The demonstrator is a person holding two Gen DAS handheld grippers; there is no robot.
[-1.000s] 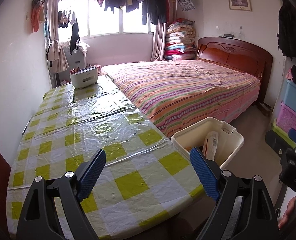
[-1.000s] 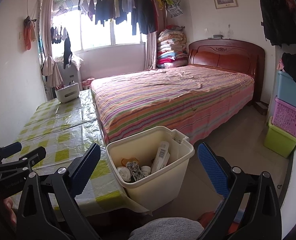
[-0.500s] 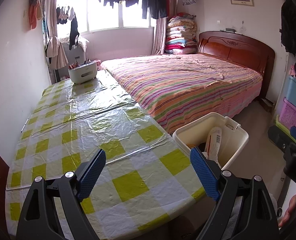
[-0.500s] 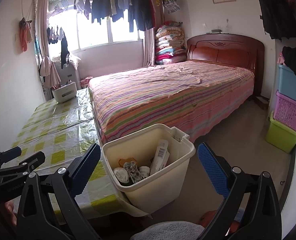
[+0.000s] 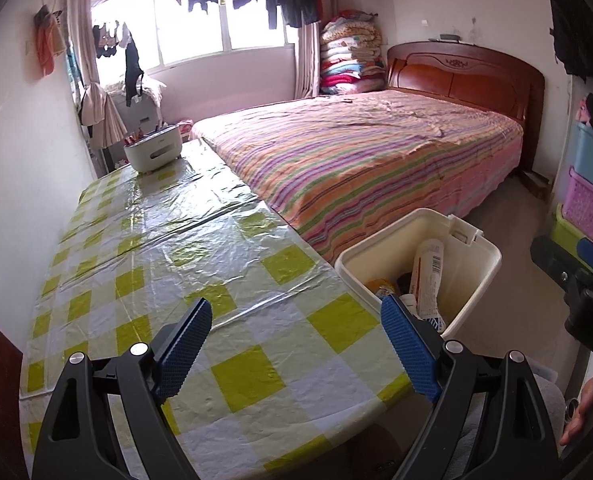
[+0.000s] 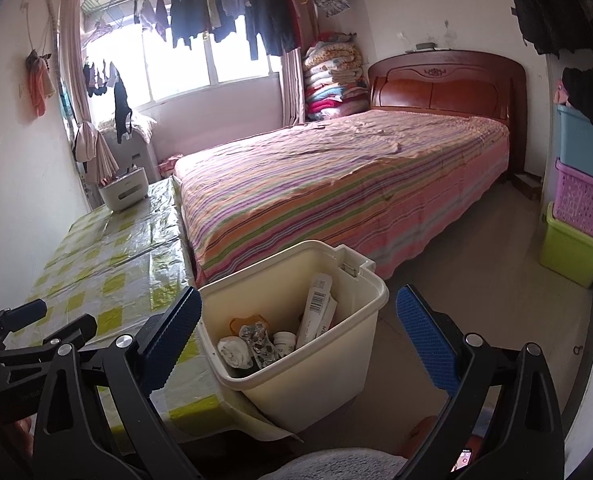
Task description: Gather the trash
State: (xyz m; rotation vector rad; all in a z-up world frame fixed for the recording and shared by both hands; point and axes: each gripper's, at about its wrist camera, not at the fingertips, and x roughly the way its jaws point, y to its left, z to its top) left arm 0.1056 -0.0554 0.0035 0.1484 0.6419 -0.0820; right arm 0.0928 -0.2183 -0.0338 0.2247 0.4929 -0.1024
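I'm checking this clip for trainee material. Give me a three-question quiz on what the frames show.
1. True or false: the left gripper holds a piece of trash.
2. Where does the cream bin stand? A) on the bed B) beside the table's edge C) under the window
3. Fill in: the tall white item leaning inside the bin is a ____ with a barcode.

Key:
1. False; both it and the right gripper are open and empty.
2. B, beside the checked table.
3. Tube.

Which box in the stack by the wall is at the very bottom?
The green box is at the bottom, on the floor. The purple basket sits on it, and the blue box is on top.
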